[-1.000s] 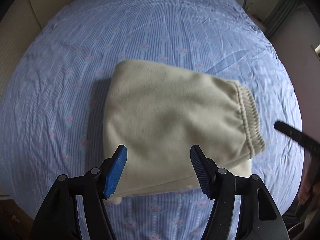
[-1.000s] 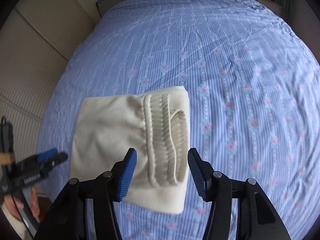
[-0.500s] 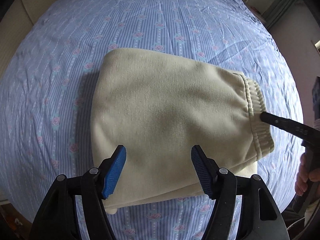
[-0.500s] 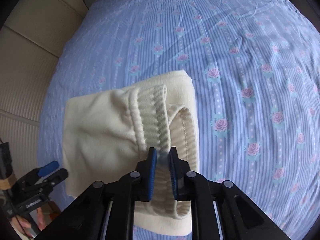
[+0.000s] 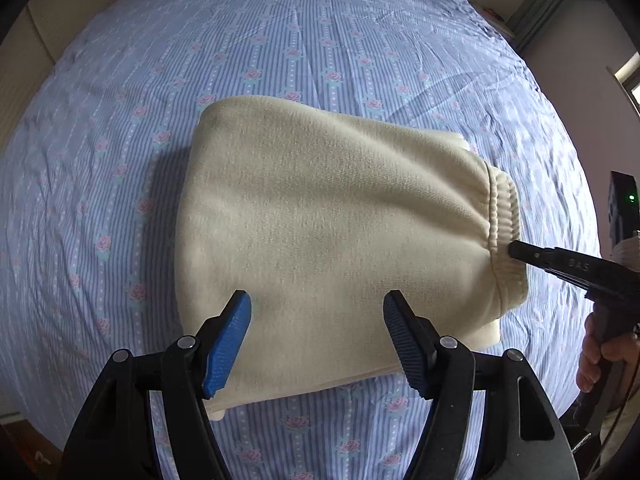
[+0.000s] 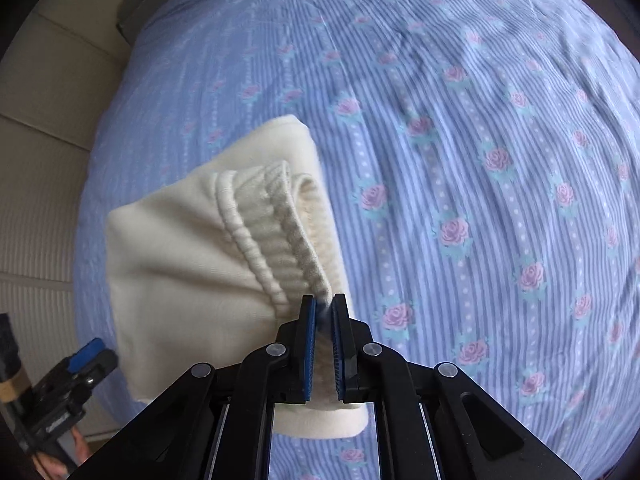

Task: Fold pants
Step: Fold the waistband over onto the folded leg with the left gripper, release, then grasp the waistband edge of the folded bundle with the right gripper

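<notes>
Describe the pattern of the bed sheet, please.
The bed sheet has blue and white stripes with pink roses, clearest in the right wrist view.

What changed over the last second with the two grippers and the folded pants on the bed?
The right gripper came down and shut on the ribbed waistband of the cream pants; a second ago its fingers stood apart above it. The left gripper, jaws opening slightly with nothing gripped, drew closer over the pants. The pants stayed folded on the blue floral sheet.
</notes>
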A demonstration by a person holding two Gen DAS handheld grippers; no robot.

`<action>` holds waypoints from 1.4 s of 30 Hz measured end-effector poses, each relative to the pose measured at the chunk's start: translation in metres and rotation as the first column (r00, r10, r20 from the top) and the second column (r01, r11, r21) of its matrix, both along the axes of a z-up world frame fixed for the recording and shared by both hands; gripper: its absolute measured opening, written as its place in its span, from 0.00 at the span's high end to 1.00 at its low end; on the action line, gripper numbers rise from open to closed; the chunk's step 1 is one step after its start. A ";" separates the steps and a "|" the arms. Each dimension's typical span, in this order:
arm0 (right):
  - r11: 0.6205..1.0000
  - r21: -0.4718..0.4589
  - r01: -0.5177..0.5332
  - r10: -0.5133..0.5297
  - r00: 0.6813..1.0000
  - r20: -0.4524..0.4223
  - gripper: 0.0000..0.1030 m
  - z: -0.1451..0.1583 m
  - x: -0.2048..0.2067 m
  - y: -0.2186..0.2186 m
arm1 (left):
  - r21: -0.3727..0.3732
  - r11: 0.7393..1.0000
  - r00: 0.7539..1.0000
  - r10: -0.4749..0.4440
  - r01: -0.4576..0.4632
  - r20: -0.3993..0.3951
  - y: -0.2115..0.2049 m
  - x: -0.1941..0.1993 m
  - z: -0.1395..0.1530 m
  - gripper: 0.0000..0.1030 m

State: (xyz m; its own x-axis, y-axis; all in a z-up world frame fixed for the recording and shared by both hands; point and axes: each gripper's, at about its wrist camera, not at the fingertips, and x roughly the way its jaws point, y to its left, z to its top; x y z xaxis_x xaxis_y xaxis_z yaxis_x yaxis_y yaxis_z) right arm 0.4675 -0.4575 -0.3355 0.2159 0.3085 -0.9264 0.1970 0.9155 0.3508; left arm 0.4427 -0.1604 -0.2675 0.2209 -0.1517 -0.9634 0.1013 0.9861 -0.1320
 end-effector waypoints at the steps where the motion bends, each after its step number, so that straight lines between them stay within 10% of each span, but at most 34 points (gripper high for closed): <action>1: 1.000 -0.008 0.002 -0.002 1.000 -0.012 0.90 -0.002 0.000 0.001 | 0.003 1.000 1.000 0.004 -0.004 -0.001 0.001 -0.001 0.000 0.33; 14: 0.994 -0.109 -0.001 -0.002 1.000 -0.029 0.29 0.028 -0.066 0.002 | 0.045 0.999 0.999 0.024 -0.025 0.039 0.023 -0.040 0.011 0.24; 26: 0.993 0.065 0.103 -0.109 0.990 0.086 0.27 0.053 -0.127 0.009 | 0.047 0.994 0.989 0.089 -0.096 0.121 0.058 -0.098 0.033 0.23; 28: 0.985 0.105 0.139 -0.151 0.981 0.122 0.14 0.054 -0.125 0.008 | 0.065 0.991 0.986 0.110 -0.119 0.126 0.063 -0.102 0.036 0.21; 42: 0.904 0.368 0.219 -0.257 0.965 0.059 0.05 -0.025 -0.095 -0.012 | 0.099 0.995 0.992 -0.019 0.007 0.124 -0.003 -0.070 0.026 0.17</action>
